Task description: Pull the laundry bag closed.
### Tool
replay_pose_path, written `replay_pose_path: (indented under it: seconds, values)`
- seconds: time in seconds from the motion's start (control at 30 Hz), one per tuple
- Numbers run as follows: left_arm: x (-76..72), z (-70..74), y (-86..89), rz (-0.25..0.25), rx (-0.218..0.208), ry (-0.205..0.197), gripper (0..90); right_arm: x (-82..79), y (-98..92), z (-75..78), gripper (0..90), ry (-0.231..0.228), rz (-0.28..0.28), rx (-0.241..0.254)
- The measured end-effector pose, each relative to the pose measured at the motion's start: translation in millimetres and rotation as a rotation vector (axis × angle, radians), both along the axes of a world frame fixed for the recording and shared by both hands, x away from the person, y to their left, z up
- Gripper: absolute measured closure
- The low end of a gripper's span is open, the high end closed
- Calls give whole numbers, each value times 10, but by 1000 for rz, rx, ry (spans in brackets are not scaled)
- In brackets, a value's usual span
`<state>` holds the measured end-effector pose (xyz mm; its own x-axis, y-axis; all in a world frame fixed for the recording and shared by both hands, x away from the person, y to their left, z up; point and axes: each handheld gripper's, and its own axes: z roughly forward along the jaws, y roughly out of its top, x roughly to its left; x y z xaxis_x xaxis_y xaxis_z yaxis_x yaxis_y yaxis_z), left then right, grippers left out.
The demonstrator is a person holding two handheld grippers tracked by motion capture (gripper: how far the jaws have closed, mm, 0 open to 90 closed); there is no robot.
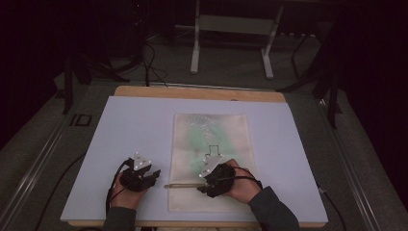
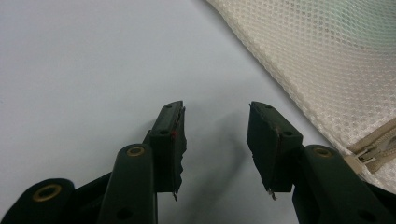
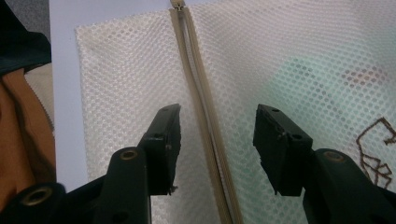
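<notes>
High view: a cream mesh bag (image 1: 211, 159) lies flat on the pale sheet (image 1: 130, 125) covering the counter (image 1: 202, 92), with something green showing faintly through its netting. The left tongs (image 1: 155, 174) rest on the sheet just beside the bag's left edge; the right tongs (image 1: 201, 186) sit over the bag's lower part, at the zipper (image 1: 185, 185) that runs across it. Left gripper view: the left tongs (image 2: 215, 140) stand wide apart with bare sheet between the jaws, holding nothing; the bag's corner (image 2: 327, 60) and the zipper's pull (image 2: 369, 154) lie just to one side, apart from the jaws. Right gripper view: the right tongs (image 3: 215, 144) are likewise spread wide, straddling the zipper (image 3: 205, 121), one jaw to either side of it above the mesh (image 3: 121, 70); nothing is clamped between them, and contact with the fabric cannot be told
</notes>
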<state>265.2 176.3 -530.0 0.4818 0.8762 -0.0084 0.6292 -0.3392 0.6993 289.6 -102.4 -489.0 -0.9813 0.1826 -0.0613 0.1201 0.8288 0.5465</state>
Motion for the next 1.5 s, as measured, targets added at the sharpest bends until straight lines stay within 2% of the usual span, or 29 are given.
replay_pose_path:
  seconds: [0.53,1.5]
  values:
    - [-3,0,-18,-6,18,-3,556,2,149,-37,506,7,24,2]
    - [-5,3,-21,-10,18,-4,555,18,399,-93,505,28,62,8]
